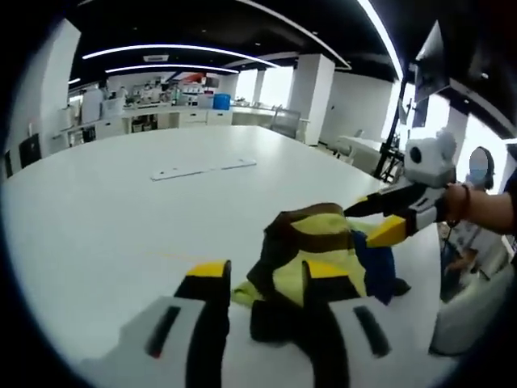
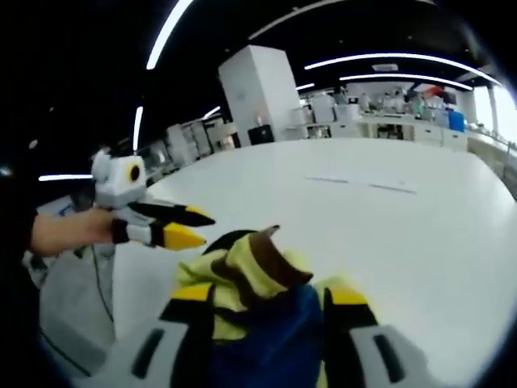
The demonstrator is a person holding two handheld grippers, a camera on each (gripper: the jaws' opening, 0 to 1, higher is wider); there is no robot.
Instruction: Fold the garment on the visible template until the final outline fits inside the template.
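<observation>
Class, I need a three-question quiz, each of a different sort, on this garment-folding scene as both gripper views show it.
1. True or false: the garment lies flat and spread out on the white table.
2. Which colours show on the garment? A) red and white B) yellow, brown and blue C) green and grey
3. Fill in: in the left gripper view, the right gripper comes in from the ____ side.

Key:
1. False: it sits bunched in a heap, with the left gripper at it.
2. B
3. right
</observation>
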